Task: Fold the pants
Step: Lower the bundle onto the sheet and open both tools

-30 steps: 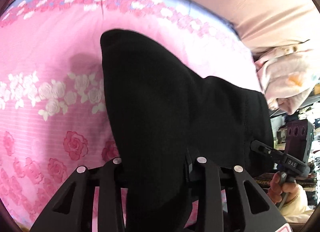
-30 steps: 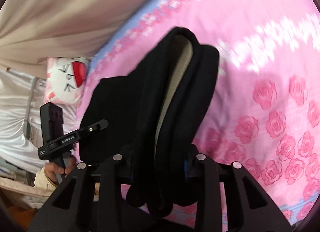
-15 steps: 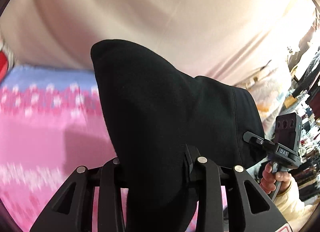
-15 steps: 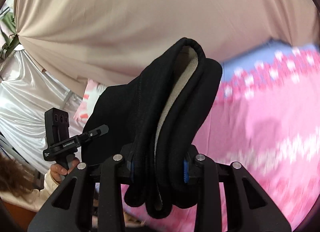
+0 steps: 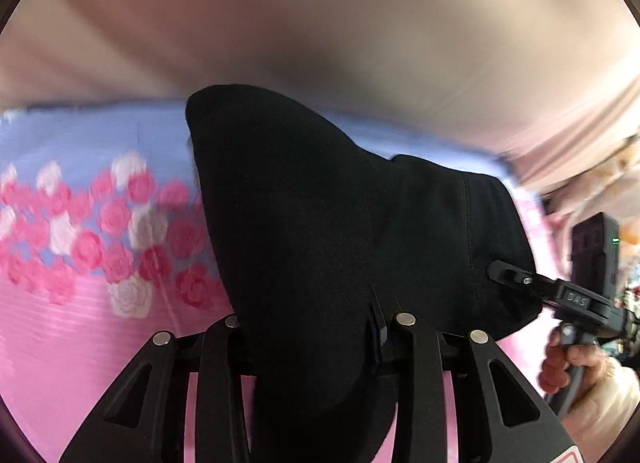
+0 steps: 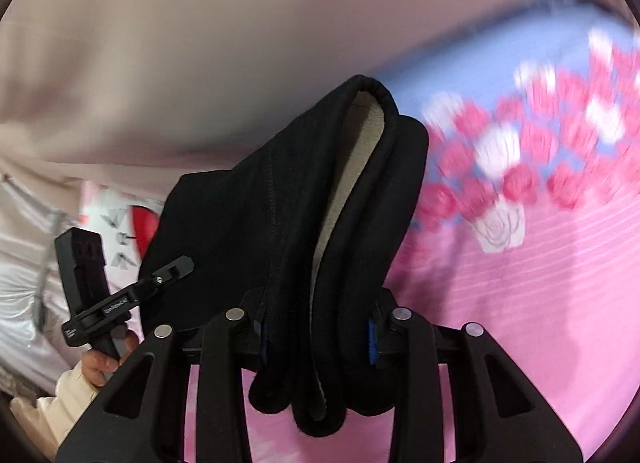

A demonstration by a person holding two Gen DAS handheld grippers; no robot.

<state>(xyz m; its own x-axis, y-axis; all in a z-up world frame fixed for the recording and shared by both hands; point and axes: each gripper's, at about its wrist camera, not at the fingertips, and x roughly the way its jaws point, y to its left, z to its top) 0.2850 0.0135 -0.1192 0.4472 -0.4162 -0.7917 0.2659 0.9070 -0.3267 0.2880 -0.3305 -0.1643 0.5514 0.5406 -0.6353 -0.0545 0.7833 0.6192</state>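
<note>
**Q:** Black fabric fills both views; what is it, and where is it?

**A:** It is the pants [image 5: 344, 223], a thick bundle raised above the pink rose-print bedsheet [image 5: 80, 343]. In the right wrist view the layers show a pale fleece lining [image 6: 352, 167] between black edges.

**Q:** How are the grippers placed?

**A:** The left gripper [image 5: 308, 327] reaches forward over the bedsheet, its fingers clamped on one end of the pants. The right gripper [image 6: 316, 323] does the same at the other end, fingers squeezed around the stacked layers, which sag below them. Each gripper appears at the far edge of the pants in the other's view.

**Q:** And the hands?

**A:** The right hand [image 5: 572, 363] wraps its gripper's handle below the pants' edge, cream sleeve showing. The left hand [image 6: 104, 359] grips its handle likewise.

**Q:** What lies beyond the bedsheet?

**A:** A beige curtain [image 5: 320, 23], blurred, and a pillow [image 6: 120, 215] with a red and white print, beside the pants.
</note>
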